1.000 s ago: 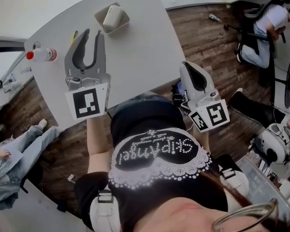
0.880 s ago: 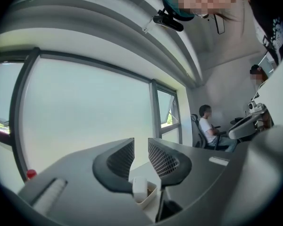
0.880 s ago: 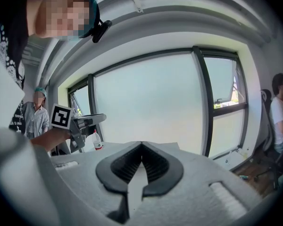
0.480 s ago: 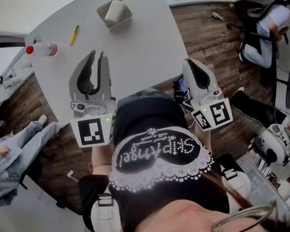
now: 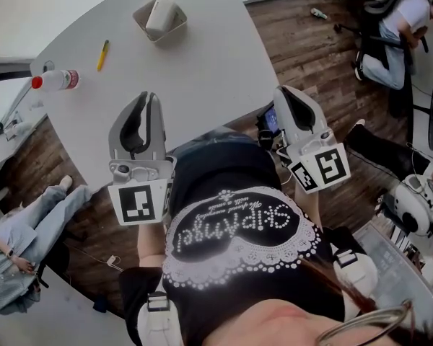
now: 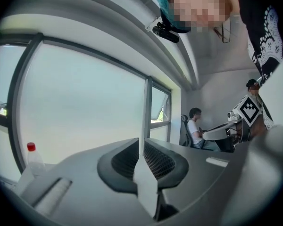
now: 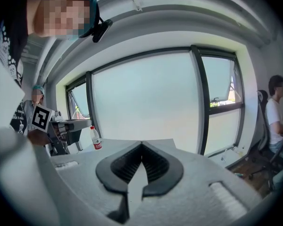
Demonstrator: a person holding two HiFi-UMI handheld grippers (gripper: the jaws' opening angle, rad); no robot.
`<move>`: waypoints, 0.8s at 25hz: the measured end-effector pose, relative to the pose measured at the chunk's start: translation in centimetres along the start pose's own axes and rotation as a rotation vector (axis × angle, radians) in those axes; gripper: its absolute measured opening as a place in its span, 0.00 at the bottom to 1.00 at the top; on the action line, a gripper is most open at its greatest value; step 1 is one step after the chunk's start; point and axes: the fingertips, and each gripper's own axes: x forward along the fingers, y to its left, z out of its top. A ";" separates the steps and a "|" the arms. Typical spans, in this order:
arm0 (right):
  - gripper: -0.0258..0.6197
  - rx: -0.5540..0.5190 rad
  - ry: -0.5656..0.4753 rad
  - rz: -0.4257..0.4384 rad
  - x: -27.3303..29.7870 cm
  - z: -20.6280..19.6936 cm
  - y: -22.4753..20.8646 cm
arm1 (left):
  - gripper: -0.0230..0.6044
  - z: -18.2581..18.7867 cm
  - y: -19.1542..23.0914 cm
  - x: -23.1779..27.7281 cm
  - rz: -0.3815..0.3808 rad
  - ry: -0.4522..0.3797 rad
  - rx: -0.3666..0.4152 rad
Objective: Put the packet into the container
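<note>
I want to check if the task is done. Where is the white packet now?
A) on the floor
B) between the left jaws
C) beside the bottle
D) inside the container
D: the head view shows the packet lying inside the container.

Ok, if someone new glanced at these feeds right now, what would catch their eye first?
Probably the white packet already sitting in the container at the far end of the table, with a yellow pen and a red-capped bottle off to its left. Nearer the camera, both grippers are empty: the left gripper, jaws just closing to a slit, and the right gripper, shut.
</note>
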 end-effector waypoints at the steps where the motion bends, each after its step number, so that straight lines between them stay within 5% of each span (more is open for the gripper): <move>1: 0.03 0.003 0.003 -0.002 -0.1 -0.1 0.0 | 0.10 -0.4 -0.1 -0.1 -0.005 0.009 -0.010; 20: 0.03 0.024 0.026 0.015 -0.6 -0.9 0.7 | 0.04 -3.4 -0.9 -0.2 -0.020 0.106 -0.053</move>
